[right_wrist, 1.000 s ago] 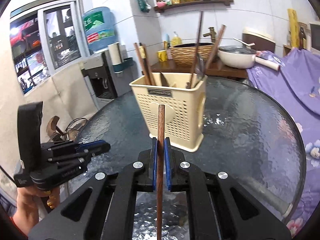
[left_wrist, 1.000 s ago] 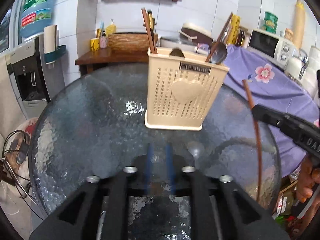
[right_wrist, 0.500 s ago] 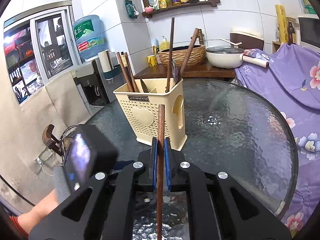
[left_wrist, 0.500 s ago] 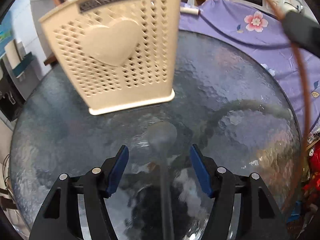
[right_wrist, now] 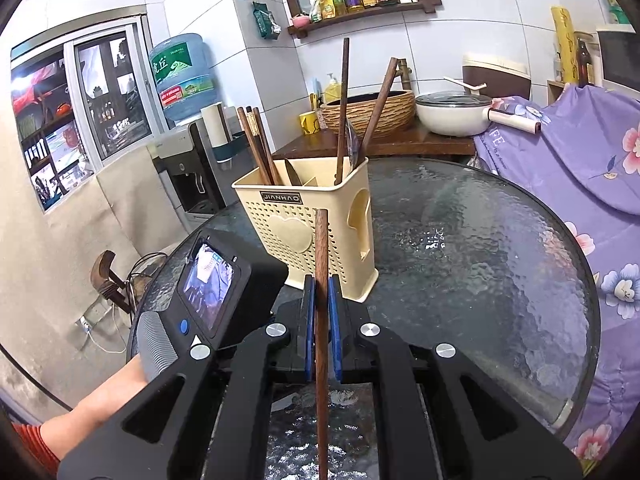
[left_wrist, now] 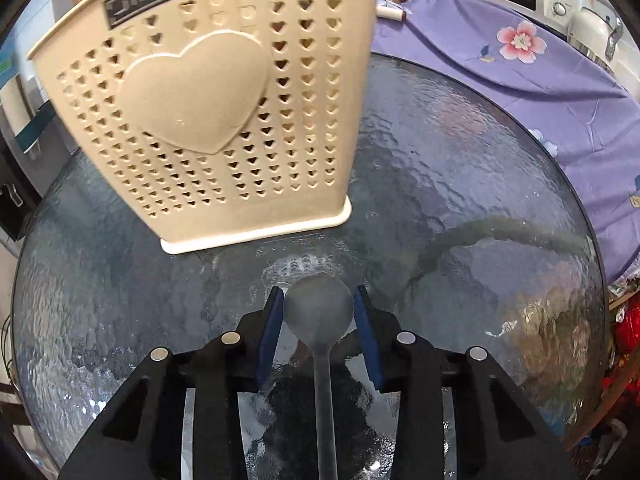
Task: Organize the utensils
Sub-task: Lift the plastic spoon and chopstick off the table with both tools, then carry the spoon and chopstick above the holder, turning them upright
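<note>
Left tongs [left_wrist: 318,320] sit low over the glass desk [left_wrist: 460,184], blue pads [left_wrist: 267,332] either side of the spoon [left_wrist: 319,312] bowl, touching or nearly so; can't tell if they're actually pinching it yet. Spoon lies flat on the desk, handle running back under the tongs, just in front of the beige utensil holder [left_wrist: 224,120]. Right tongs [right_wrist: 319,312] are pressed together on a brown chopstick [right_wrist: 321,320], upright, held off the desk near the holder [right_wrist: 304,216], which already has chopsticks [right_wrist: 256,144] in the left section and longer handles [right_wrist: 342,112] on the right. Step in hand looks like the spoon pickup. The bowl is round and slick, likely to squirt out of the pads, so better to squeeze evenly, or slide back onto the narrow handle, then lift straight before tilting. Keep the right side parked clear so the chopstick doesn't knock the holder.
</note>
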